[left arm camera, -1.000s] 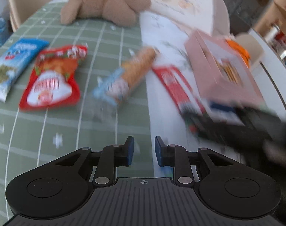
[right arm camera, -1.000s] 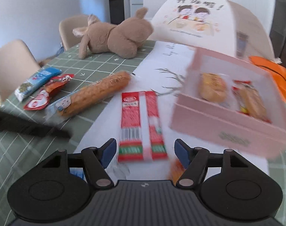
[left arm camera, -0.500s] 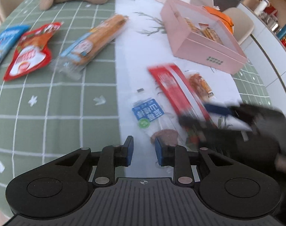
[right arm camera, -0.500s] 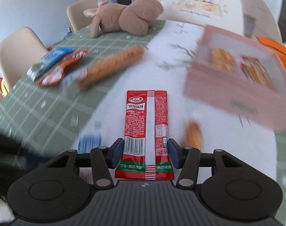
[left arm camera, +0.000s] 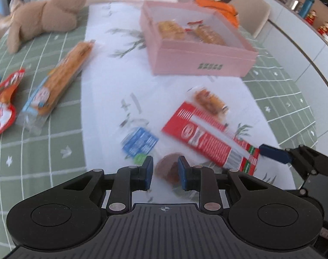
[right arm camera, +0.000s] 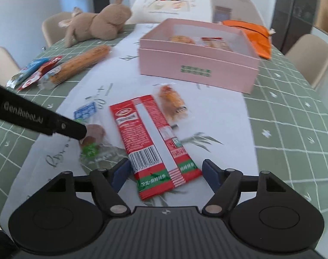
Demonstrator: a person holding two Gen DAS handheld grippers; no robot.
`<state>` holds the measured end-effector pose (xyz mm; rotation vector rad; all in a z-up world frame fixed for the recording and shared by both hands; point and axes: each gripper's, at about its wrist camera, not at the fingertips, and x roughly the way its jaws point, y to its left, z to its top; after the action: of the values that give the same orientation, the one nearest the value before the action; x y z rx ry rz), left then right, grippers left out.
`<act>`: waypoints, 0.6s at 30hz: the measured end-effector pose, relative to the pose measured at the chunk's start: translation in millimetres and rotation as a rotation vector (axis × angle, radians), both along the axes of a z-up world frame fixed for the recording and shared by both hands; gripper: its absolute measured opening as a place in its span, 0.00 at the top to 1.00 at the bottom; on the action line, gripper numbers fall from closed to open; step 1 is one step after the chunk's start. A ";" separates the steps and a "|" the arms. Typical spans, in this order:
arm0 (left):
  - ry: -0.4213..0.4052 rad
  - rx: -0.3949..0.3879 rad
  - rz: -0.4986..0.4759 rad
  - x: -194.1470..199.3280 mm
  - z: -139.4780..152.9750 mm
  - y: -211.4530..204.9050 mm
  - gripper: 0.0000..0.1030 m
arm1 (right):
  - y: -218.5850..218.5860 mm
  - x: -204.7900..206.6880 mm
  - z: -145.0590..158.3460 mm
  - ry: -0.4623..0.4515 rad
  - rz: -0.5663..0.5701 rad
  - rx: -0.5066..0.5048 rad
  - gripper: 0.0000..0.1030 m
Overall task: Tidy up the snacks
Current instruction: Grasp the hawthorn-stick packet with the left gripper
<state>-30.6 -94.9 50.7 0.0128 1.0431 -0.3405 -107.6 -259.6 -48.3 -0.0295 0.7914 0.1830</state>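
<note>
Snacks: your loose packets lie on the white runner [right arm camera: 218, 116] down the middle of the green checked tablecloth [right arm camera: 293, 116], near the pink box [right arm camera: 198, 64].
Red packet: the long red spicy-strip packet [right arm camera: 151, 133] lies flat on the runner, its barcode end between your right fingers.
Right gripper: your right gripper [right arm camera: 165, 173] sits low over that end with its jaws spread wide; the blue pads [right arm camera: 120, 173] stand clear of the packet's edges on both sides, holding nothing.
Left gripper: your left gripper [left arm camera: 165, 173] has its jaws narrowly parted on either side of a small clear packet with a brown round snack [left arm camera: 168, 169]. You cannot tell from the blur whether the pads touch the wrapper.
Blue-label end: the same clear packet carries a blue label [left arm camera: 140, 143] just beyond the left fingertips.
Orange snack: a small clear-wrapped orange snack [right arm camera: 172, 101] lies just beside the red packet's far right edge, between it and the pink box.
Pink box: open on top, it stands on the runner with two or three wrapped snacks [right arm camera: 211, 42] inside.
Left side of table: a long orange biscuit roll [right arm camera: 77, 65], a red pouch [right arm camera: 40, 71] and a blue packet [right arm camera: 23, 73] lie together on the green cloth, well apart from the box.
Background: a brown plush rabbit [right arm camera: 95, 24] lies at the far end; an orange bag [right arm camera: 252, 34] sits behind the box.
</note>
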 end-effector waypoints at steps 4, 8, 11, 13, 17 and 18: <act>-0.067 0.061 -0.070 -3.8 -2.3 -20.4 0.72 | -4.5 -4.1 -6.7 -0.038 -0.035 0.004 0.15; -0.148 0.171 -0.173 -16.9 -8.5 -35.8 0.67 | -3.7 -4.3 -9.5 -0.059 -0.045 0.008 0.13; -0.168 0.221 -0.194 -22.6 -9.6 -29.1 0.66 | -3.6 -2.7 -9.4 -0.055 -0.044 0.007 0.11; -0.182 0.255 -0.185 -24.0 -10.5 -18.7 0.66 | -3.7 -2.2 -8.7 -0.050 -0.044 0.007 0.11; -0.147 0.257 -0.087 -15.7 -9.0 12.4 0.69 | -1.6 -1.9 -8.8 -0.044 -0.053 0.009 0.11; -0.124 0.213 -0.059 -12.2 -7.0 21.3 0.69 | -1.8 -2.0 -9.4 -0.047 -0.053 0.012 0.10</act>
<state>-42.8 -73.6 43.7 0.2531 0.9534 -0.2773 -109.7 -261.4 -57.7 -0.0017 0.7430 0.1367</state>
